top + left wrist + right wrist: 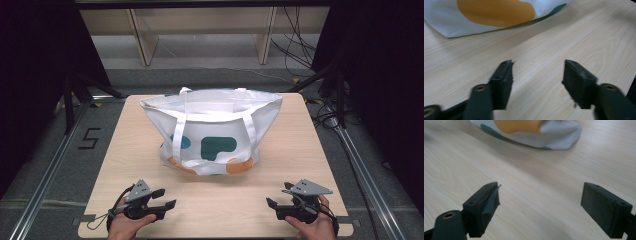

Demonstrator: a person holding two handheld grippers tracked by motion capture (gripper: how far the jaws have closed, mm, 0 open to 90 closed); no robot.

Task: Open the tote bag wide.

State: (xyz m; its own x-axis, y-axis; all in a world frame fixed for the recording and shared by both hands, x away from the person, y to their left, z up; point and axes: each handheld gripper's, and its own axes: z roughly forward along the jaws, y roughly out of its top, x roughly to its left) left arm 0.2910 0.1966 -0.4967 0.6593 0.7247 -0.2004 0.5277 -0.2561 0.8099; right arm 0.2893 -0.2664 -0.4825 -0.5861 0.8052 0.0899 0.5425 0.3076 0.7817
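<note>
Both hands sit at the frame's bottom edge: the left hand-held gripper [168,198] and right hand-held gripper [270,203] gape open, holding nothing, above the bare counter [215,200]. Centre frame, well apart from both, stands the bag [212,131].

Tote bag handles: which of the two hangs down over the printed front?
The near handle: its white loop droops over the teal and orange shapes. The far handle only peeks above the back rim.

Parted right gripper [540,195] facing tote bag [549,135]
</note>
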